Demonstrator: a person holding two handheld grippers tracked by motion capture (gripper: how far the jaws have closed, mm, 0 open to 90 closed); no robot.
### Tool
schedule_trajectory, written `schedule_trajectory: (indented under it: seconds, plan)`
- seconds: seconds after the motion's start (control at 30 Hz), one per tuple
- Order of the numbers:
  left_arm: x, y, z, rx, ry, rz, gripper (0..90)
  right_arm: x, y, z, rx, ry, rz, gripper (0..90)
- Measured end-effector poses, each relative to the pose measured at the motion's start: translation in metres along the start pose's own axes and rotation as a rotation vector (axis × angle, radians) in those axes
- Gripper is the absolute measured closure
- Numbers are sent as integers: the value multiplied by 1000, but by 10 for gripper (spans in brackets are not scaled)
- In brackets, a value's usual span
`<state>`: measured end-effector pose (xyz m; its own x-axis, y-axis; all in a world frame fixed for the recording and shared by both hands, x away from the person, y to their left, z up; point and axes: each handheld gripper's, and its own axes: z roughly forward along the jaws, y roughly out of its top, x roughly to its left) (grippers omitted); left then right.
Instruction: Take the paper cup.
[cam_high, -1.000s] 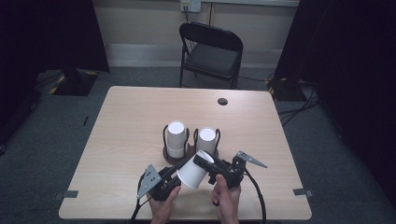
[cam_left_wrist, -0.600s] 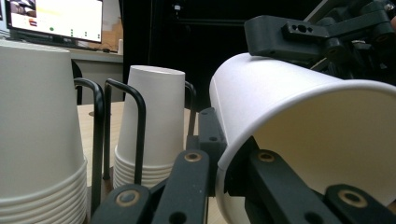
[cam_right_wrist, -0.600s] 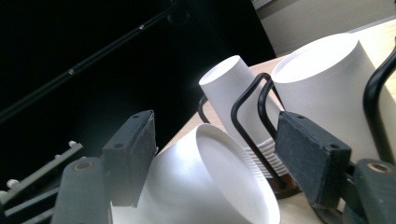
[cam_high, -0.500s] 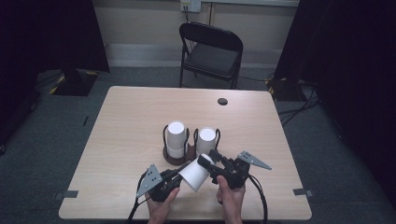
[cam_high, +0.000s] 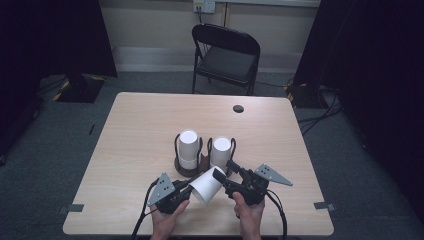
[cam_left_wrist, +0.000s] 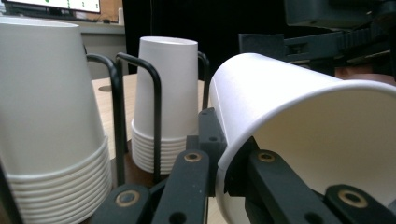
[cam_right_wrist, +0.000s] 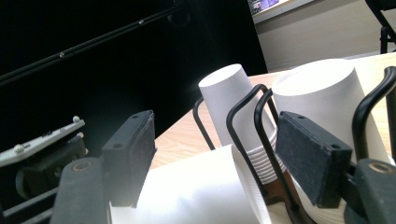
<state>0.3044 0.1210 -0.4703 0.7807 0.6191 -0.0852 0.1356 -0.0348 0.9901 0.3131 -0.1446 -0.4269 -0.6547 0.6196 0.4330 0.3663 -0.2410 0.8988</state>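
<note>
With the left gripper (cam_high: 192, 188) clenched on the rim of the paper cup (cam_high: 207, 184) at lower centre and the right gripper (cam_high: 222, 172) released, the thin rim may crumple.

A: What differs from a second ago?

B: The left gripper (cam_high: 192, 187) now clamps the rim of the loose white cup (cam_high: 209, 184), one jaw inside the mouth and one outside, as the left gripper view shows. Earlier its jaws stand a little wider.

A: And the other hand?

B: The right gripper (cam_high: 223, 171) has just been opening. Its pads (cam_right_wrist: 133, 156) now stand clear of the cup's wall, with the cup's base end lying between them. Earlier they sit closer on it.

A: Does the cup itself shift?

B: Slightly. It lies a little nearer the left hand, tilted with its mouth toward that gripper.
</note>
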Motion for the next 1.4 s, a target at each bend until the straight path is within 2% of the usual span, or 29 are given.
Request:
schedule_trajectory:
  seconds: [0.07, 0.3, 0.37, 0.5, 0.57, 0.7, 0.83, 0.9, 0.93, 1.0, 1.03, 1.17, 1.23, 1.4]
  plan:
    - [1, 1, 0, 7, 7, 5, 883, 0, -1, 0, -5, 8, -13, 258]
    - [6, 0, 0, 49, 14, -33, 884, 0, -3, -1, -7, 2, -43, 216]
    - [9, 1, -1, 87, 20, -39, 884, 1, -3, -2, -1, -7, -66, 204]
    - [12, 3, -4, 128, 36, -41, 884, 1, -3, -4, 18, -35, -102, 190]
    - [14, 6, -6, 130, 57, -41, 885, 0, -5, -6, 27, -45, -110, 178]
    - [17, 10, -8, 128, 64, -41, 885, 1, -7, -7, 38, -56, -128, 165]
    - [21, 14, -10, 147, 62, -37, 886, 4, -10, -8, 50, -87, -189, 173]
    - [22, 17, -10, 171, 43, -41, 885, 4, -11, -9, 42, -83, -199, 173]
    - [21, 18, -9, 183, 33, -26, 884, 4, -12, -9, 43, -77, -205, 173]
    - [19, 21, -9, 224, 45, 18, 884, 5, -14, -10, 45, -89, -214, 173]
    - [18, 24, -8, 251, 28, 21, 884, 5, -16, -11, 46, -87, -229, 173]
    - [19, 29, -6, 286, 22, 15, 885, 7, -18, -13, 55, -92, -249, 174]
    - [20, 32, -4, 303, 19, 5, 885, 8, -20, -15, 64, -81, -258, 212]
    - [24, 38, -2, 352, 15, 0, 884, 9, -26, -16, 83, -62, -276, 186]
